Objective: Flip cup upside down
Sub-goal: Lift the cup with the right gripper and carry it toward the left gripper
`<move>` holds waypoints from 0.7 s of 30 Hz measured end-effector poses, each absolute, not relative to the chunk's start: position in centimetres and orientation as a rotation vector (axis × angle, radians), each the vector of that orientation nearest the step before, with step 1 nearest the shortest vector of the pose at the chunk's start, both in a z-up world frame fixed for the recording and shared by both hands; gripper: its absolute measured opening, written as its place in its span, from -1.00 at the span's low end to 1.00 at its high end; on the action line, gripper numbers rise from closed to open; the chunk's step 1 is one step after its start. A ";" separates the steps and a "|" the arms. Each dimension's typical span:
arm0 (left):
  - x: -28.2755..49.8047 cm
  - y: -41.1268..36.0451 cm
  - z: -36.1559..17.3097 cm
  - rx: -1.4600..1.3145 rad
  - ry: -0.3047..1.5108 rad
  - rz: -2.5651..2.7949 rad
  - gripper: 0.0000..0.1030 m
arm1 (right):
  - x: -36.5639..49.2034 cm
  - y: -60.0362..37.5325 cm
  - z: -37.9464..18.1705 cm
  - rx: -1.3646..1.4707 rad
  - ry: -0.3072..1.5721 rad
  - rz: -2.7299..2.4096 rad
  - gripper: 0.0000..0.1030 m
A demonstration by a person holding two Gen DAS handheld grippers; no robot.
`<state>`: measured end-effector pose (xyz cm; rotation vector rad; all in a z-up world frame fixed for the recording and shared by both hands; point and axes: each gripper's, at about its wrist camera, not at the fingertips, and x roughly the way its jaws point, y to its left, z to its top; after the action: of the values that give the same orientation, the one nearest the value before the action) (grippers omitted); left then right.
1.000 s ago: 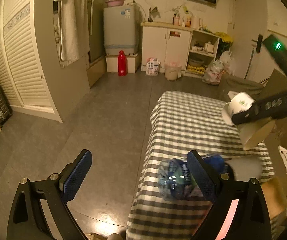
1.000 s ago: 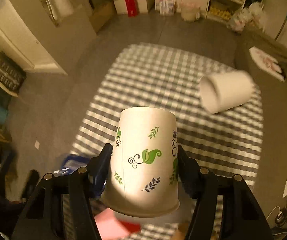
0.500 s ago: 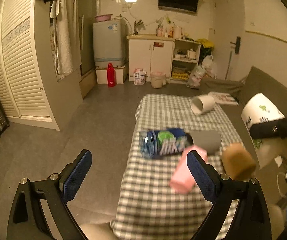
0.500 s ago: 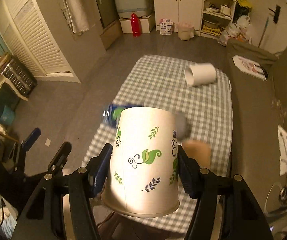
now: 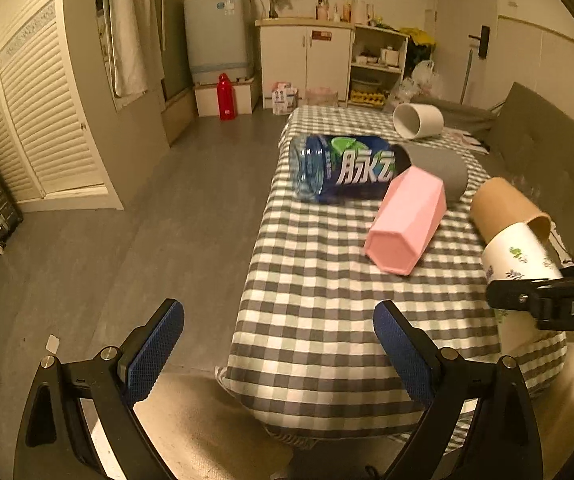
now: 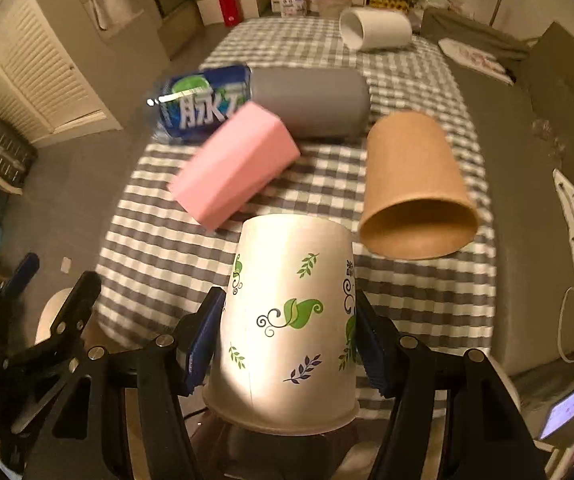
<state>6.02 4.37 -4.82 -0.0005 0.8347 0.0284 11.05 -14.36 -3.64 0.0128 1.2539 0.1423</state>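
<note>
My right gripper [image 6: 287, 336] is shut on a white paper cup with green leaf prints [image 6: 291, 308]. Its base points away from the camera and its mouth toward it, over the near edge of the checked table [image 6: 159, 248]. The same cup shows in the left wrist view [image 5: 521, 268] at the right, held by the right gripper's black arm. My left gripper [image 5: 279, 344] is open and empty, below and left of the table's near corner, over the floor.
On the checked cloth lie a brown paper cup [image 6: 415, 184], a pink hexagonal cup [image 6: 235, 164], a grey cup [image 6: 311, 100], a blue bottle [image 6: 203, 100] and a white cup [image 6: 375, 28] at the far end. A sofa [image 5: 535, 148] flanks the table's right.
Both grippers have pulled back toward the table's near end. The leaf-print cup stays gripped and now sits lower, close to the brown cup. The left gripper stays open.
</note>
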 end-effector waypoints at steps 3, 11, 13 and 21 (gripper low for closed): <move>6.4 4.5 -4.9 -0.012 0.848 0.024 0.91 | 11.6 -13.9 -5.1 -0.001 1.274 0.127 0.19; 7.4 4.4 -5.3 -0.022 0.878 0.021 0.91 | 12.1 -13.7 -7.0 0.008 1.290 0.126 0.21; 7.6 4.2 -5.4 -0.015 0.884 0.025 0.91 | 12.3 -13.9 -7.2 0.012 1.285 0.132 0.22; 7.6 2.9 -5.5 0.018 0.942 0.032 0.91 | 10.7 -16.2 -4.4 0.096 1.206 0.196 0.67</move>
<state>7.63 2.91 -5.49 0.0182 0.9419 0.0322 10.66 -16.19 -4.44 0.0961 1.2059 0.1960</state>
